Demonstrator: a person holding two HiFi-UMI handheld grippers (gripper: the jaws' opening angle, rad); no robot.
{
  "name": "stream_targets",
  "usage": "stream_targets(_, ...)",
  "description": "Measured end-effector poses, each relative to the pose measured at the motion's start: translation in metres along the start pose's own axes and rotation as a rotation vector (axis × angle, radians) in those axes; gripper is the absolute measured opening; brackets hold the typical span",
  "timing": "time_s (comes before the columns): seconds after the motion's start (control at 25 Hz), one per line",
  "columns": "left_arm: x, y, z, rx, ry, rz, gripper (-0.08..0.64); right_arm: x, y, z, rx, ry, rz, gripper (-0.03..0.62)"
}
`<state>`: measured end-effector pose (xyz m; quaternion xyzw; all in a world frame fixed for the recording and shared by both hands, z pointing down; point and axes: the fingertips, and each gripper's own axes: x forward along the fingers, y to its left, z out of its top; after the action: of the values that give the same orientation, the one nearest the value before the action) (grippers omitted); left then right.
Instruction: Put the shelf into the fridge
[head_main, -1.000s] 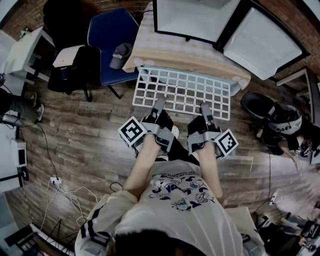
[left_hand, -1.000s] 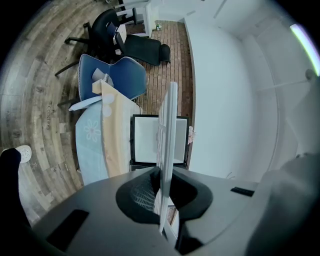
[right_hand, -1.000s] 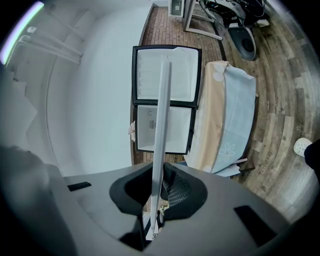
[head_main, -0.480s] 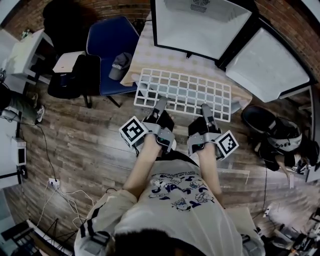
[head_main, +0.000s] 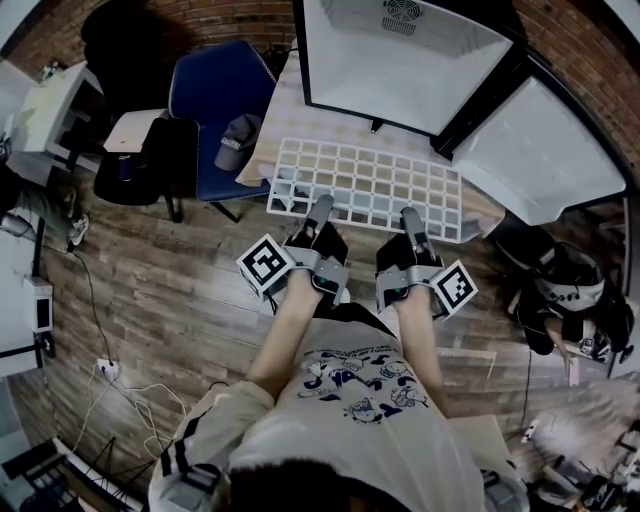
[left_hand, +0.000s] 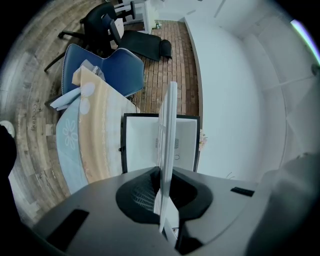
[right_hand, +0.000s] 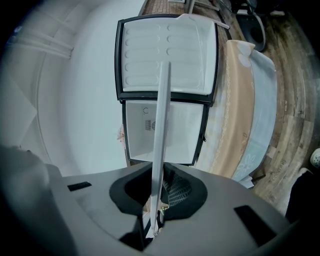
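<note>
A white grid shelf (head_main: 372, 185) is held level in front of me, over the edge of a cloth-covered table. My left gripper (head_main: 320, 207) is shut on its near edge at the left, my right gripper (head_main: 410, 213) shut on its near edge at the right. In the left gripper view the shelf (left_hand: 167, 135) shows edge-on between the jaws, and likewise in the right gripper view the shelf (right_hand: 160, 130). Beyond it stands the small fridge (head_main: 400, 55) with its white inside open, its door (head_main: 535, 135) swung out to the right.
The table's beige and pale-blue cloth (head_main: 300, 120) lies under the shelf. A blue chair (head_main: 215, 90) with a grey cap (head_main: 238, 132) stands left of the table. Dark bags (head_main: 560, 280) sit on the wooden floor at the right, cables (head_main: 110, 370) at the lower left.
The shelf has been carried forward toward the fridge with both grippers still holding it. The fridge opening now looms larger and nearer.
</note>
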<state>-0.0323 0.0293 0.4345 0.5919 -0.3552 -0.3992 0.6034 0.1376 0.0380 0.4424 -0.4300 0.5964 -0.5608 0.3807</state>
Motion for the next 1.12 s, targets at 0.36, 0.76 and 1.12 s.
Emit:
stream_targets(0.36, 0.035, 0.007, 0.013, -0.010, 0.015, 0.017, 0.038, 0.031, -0.003, 0.015, 0.007, -0.019, -0.012, 0.051)
stream_targets(0.76, 0.096, 0.008, 0.040, -0.014, 0.055, 0.017, 0.038, 0.087, -0.004, 0.037, 0.010, -0.055, -0.018, 0.051)
stream_targets(1.12, 0.141, 0.012, 0.063, -0.024, 0.083, 0.019, 0.038, 0.133, -0.005, 0.052, 0.011, -0.078, -0.024, 0.051)
